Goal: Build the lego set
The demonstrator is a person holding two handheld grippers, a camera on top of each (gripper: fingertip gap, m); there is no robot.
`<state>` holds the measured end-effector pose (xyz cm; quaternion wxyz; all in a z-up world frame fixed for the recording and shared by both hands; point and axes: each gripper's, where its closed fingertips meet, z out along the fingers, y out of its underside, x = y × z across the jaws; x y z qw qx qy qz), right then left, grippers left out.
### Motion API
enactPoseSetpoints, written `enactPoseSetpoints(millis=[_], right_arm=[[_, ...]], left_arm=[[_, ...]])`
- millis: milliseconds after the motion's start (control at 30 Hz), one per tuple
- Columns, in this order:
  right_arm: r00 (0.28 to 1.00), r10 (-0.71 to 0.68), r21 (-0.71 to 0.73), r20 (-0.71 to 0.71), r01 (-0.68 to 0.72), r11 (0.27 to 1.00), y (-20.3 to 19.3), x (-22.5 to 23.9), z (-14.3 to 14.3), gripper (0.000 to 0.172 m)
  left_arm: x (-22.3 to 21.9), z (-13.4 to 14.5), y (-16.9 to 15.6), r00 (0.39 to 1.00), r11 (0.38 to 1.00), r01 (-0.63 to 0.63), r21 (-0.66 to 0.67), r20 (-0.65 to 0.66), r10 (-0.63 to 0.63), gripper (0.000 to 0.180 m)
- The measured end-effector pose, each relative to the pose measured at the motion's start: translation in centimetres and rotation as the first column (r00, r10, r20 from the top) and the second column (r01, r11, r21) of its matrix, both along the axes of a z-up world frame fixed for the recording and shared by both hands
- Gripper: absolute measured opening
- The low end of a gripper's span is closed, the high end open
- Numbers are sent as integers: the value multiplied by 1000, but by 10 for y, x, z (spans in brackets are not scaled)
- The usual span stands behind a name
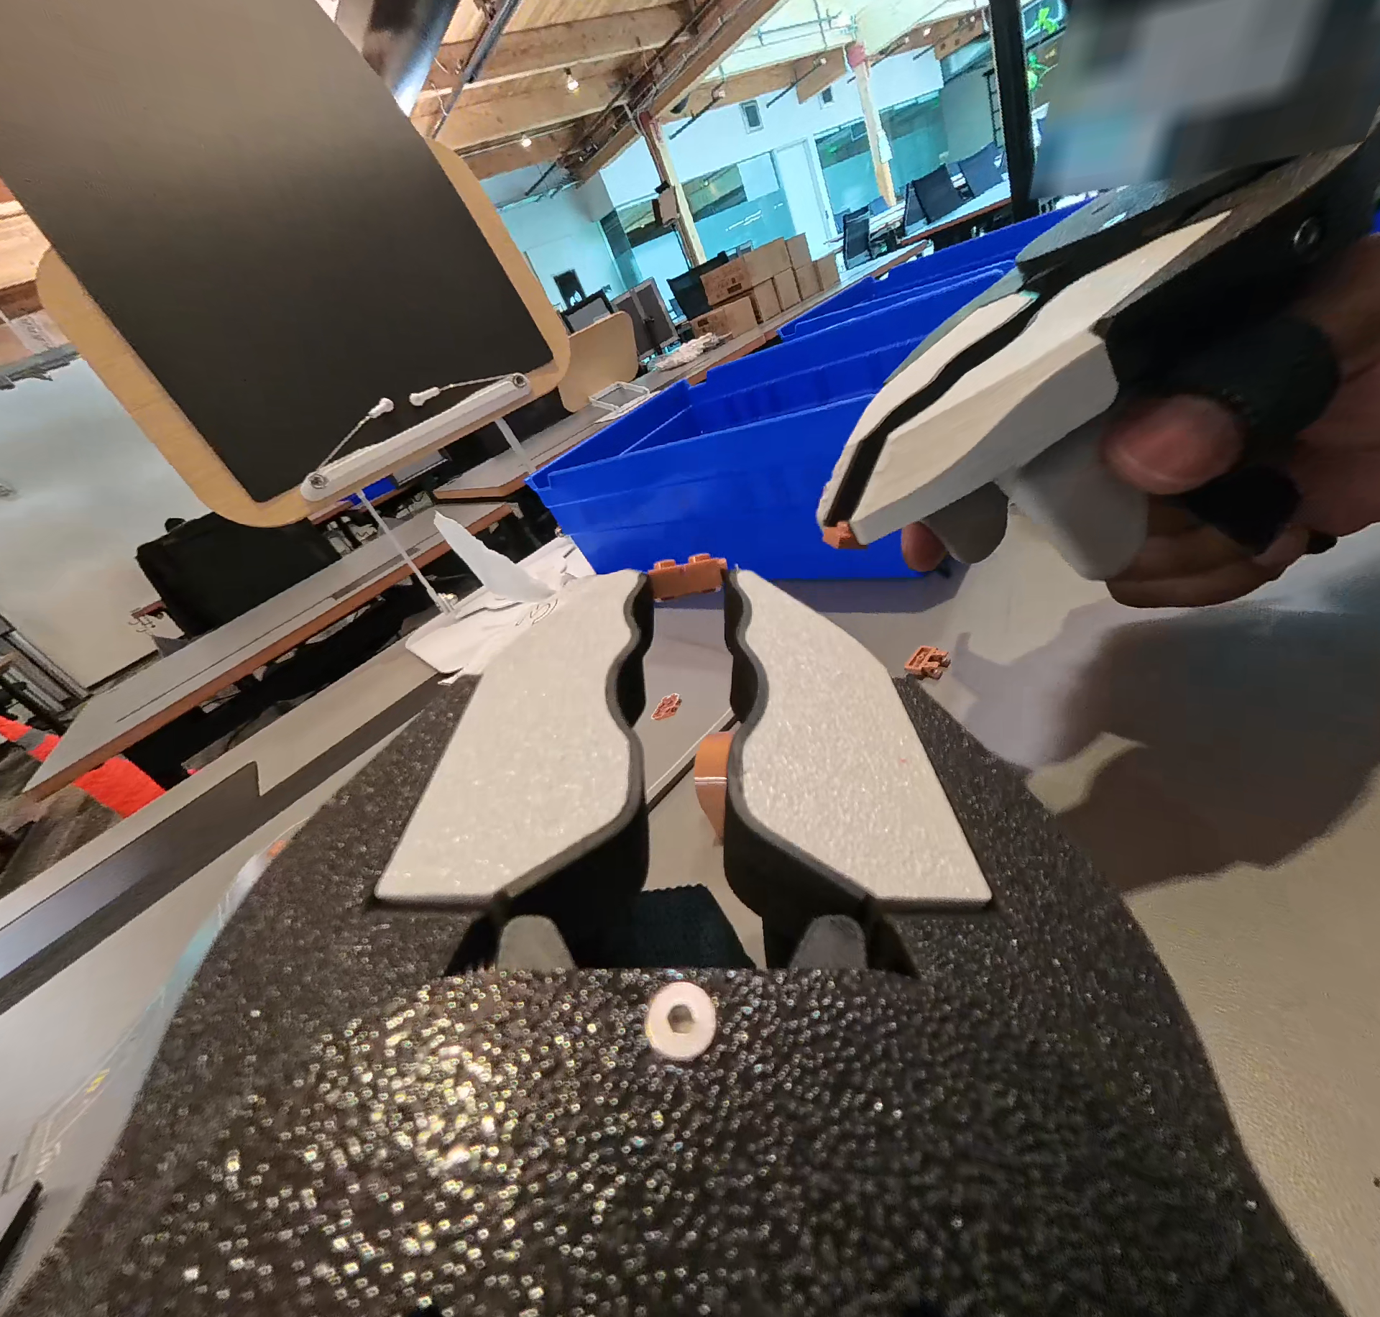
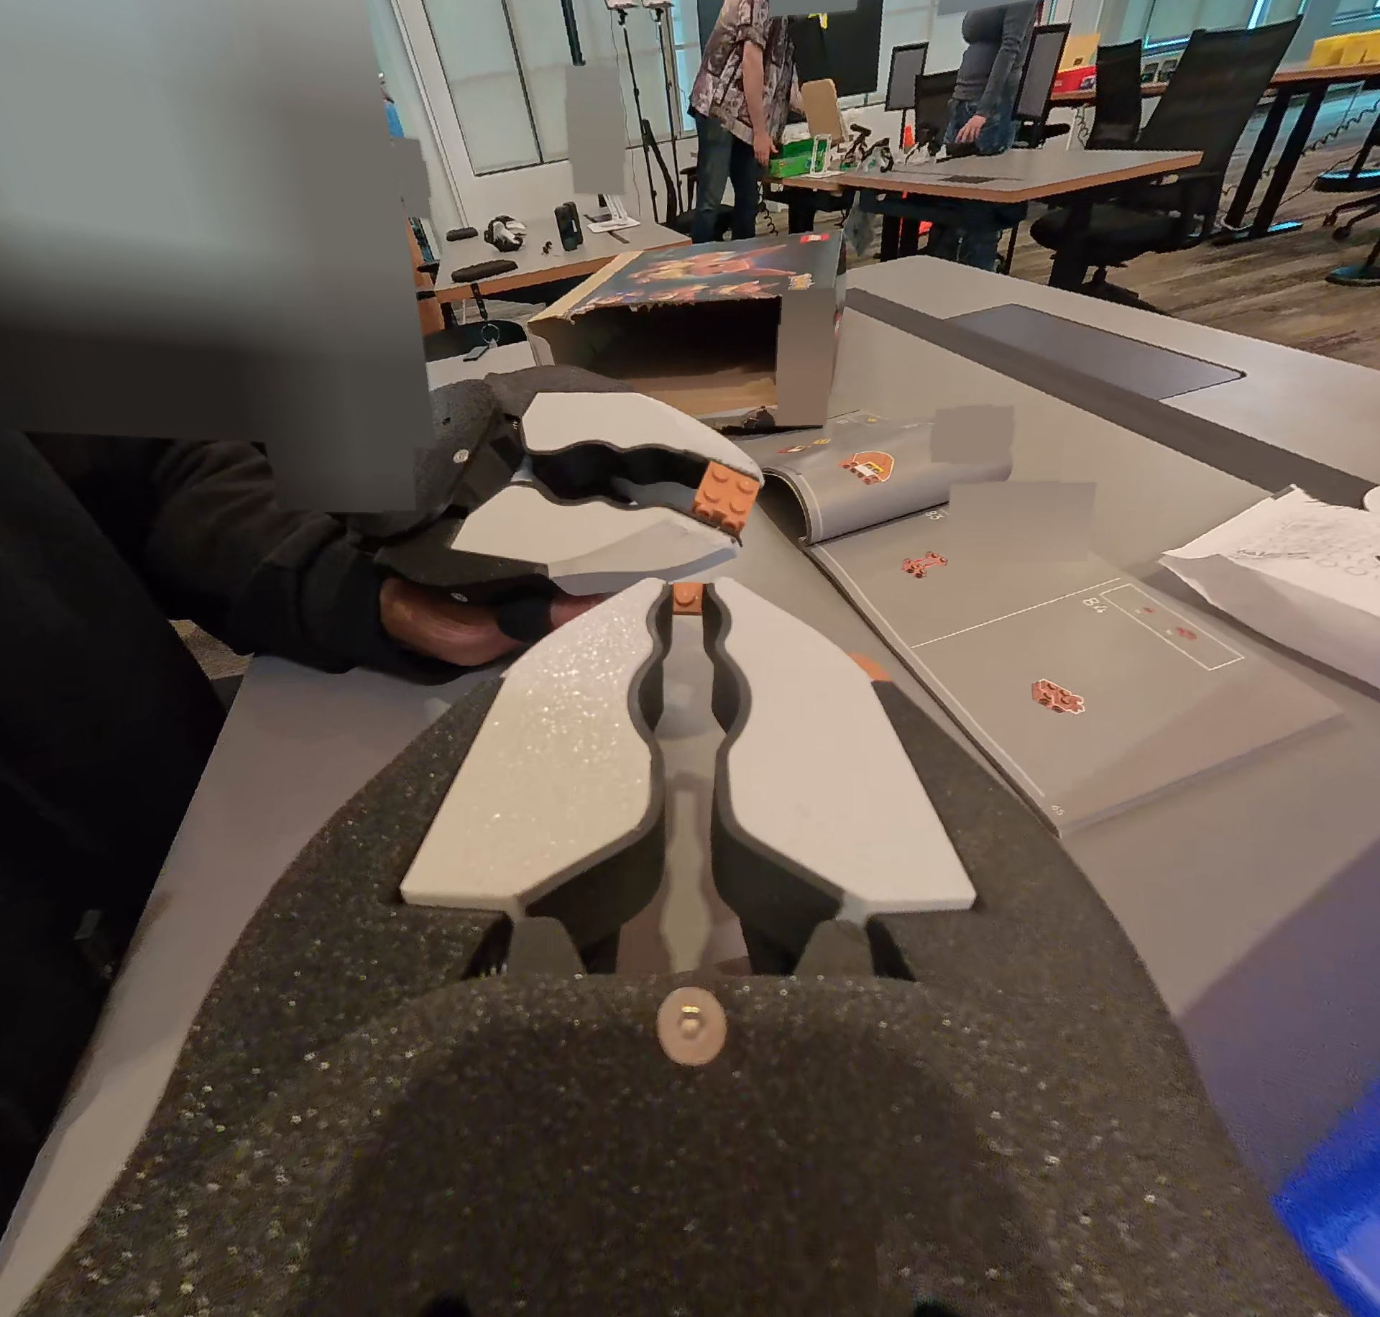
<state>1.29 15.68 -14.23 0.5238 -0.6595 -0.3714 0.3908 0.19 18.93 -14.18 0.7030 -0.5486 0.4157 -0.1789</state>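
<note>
My left gripper [image 1: 687,580] is shut on a brown studded brick [image 1: 687,577], pinched by its ends between the fingertips, above the grey table [image 1: 1045,684]. It also shows in the right wrist view [image 2: 735,508], where the same brick [image 2: 724,495] sits between its pads. My right gripper [image 2: 688,598] is shut on a small brown plate piece [image 2: 687,600] at its tips. In the left wrist view the right gripper [image 1: 840,530] hangs at the upper right, a little above and right of the left one, with the small brown piece [image 1: 838,536] at its tip.
Blue bins [image 1: 747,474] stand behind the grippers. A loose brown piece [image 1: 926,661] lies on the table, and a brown curved part [image 1: 713,773] by my left finger. An open instruction booklet [image 2: 1045,646], an open cardboard box [image 2: 709,325] and white paper [image 2: 1284,557] lie ahead.
</note>
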Motion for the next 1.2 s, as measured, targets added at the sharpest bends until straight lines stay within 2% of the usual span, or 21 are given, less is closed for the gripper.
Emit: enactPoseSetpoints(millis=[267, 400, 533, 700, 800, 1200], right_arm=[[1000, 12, -3, 9, -12, 1000, -1, -2, -4, 7], [1000, 7, -1, 29, -7, 1000, 0, -1, -7, 7], [999, -9, -1, 51, 10, 1000, 2, 3, -9, 7], [997, -18, -8, 82, 19, 1000, 5, 9, -14, 7], [995, -17, -7, 98, 17, 1000, 4, 10, -18, 7], [989, 12, 3, 145, -12, 1000, -4, 6, -25, 7]], left_arm=[[1, -5, 1, 999, 1000, -10, -5, -37, 10, 18], [4, -23, 5, 984, 999, -47, -10, -175, 45, 18], [6, -61, 7, 905, 992, -98, -77, -421, 57, 18], [-2, -92, -1, 805, 967, -153, -204, -593, 2, 18], [-7, -96, -6, 786, 955, -180, -234, -618, -3, 18], [-19, -102, -41, 847, 854, -230, -467, -528, -61, 20]])
